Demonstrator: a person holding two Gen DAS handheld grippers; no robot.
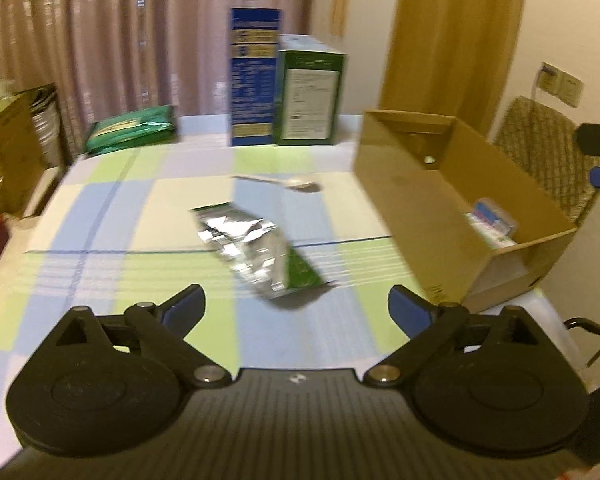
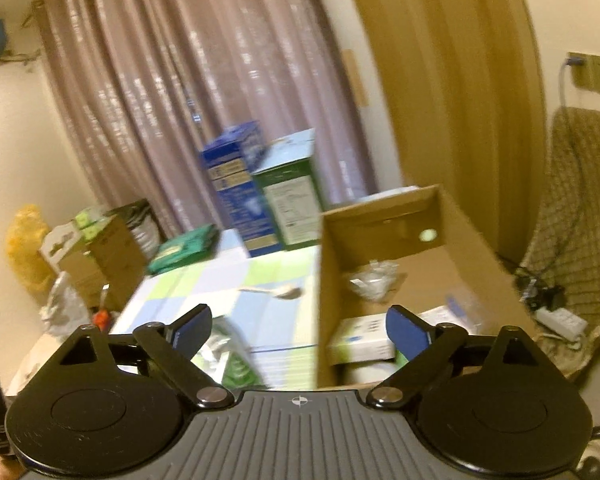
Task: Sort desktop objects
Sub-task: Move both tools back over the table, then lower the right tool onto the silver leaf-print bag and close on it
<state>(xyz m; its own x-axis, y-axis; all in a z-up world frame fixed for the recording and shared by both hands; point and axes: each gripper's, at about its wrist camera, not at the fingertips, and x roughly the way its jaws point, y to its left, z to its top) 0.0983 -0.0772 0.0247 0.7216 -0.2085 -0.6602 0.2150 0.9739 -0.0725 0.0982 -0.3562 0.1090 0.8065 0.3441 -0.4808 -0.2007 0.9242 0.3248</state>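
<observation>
- The left gripper hangs over the checked tablecloth with its jaws spread wide and nothing between them
- A silver and green foil pouch lies flat on the cloth just ahead of the left gripper, a little right of its centre line, not touching either finger
- Beyond the pouch a white plastic spoon lies on the cloth, handle pointing left, well apart from the gripper
- An open cardboard box stands on the table to the right of the pouch and ahead of the left gripper's right finger; small packets lie inside it
- At the far edge of the table a tall blue carton and a green carton stand upright, touching side by side, with a flat green packet to their left
- The right gripper is also spread wide and empty, held above the near left corner of the cardboard box
- Its right finger is over the inside of the box, above a white packet; its left finger is over the table, with the foil pouch just beneath and partly hidden by it
- The picture is blurred, so labels cannot be read
</observation>
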